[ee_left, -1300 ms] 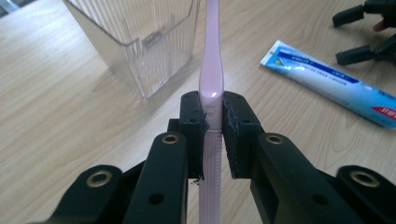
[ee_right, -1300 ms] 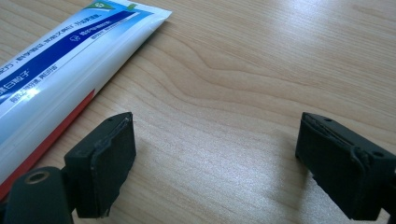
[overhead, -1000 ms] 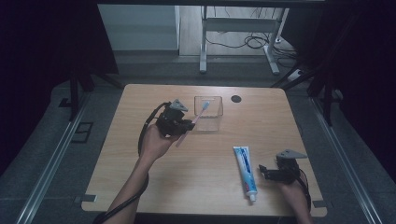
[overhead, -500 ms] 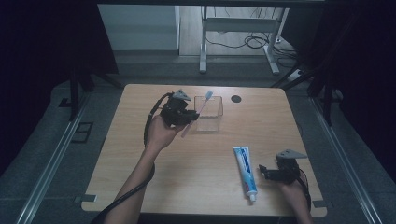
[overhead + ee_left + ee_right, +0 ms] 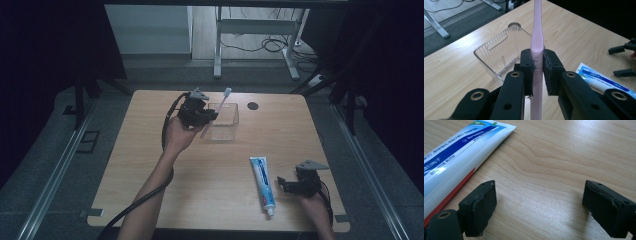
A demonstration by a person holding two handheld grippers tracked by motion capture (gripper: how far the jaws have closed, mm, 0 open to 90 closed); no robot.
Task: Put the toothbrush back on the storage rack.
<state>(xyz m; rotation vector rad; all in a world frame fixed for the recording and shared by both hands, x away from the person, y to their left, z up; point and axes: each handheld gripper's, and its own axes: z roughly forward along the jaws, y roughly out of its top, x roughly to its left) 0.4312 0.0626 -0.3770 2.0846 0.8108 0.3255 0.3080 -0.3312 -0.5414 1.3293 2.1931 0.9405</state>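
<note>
A pink toothbrush is clamped between the pads of my left gripper, head pointing away from me. In the high view that left gripper hangs just left of a clear plastic box, with the toothbrush slanting up over the box's rim. The clear box is open at the top and looks empty. My right gripper is open low over the wood, nothing between its pads. A blue and white toothpaste tube lies just left of it. In the high view the right gripper rests beside the tube.
The wooden table has a round black cable hole near its far edge, right of the box. Dark floor and metal rails surround the table. A desk frame with cables stands beyond it.
My left hand has carried the toothbrush away from me and a little up, so its head now slants over the box's far rim. The right hand and the tube are unchanged.
</note>
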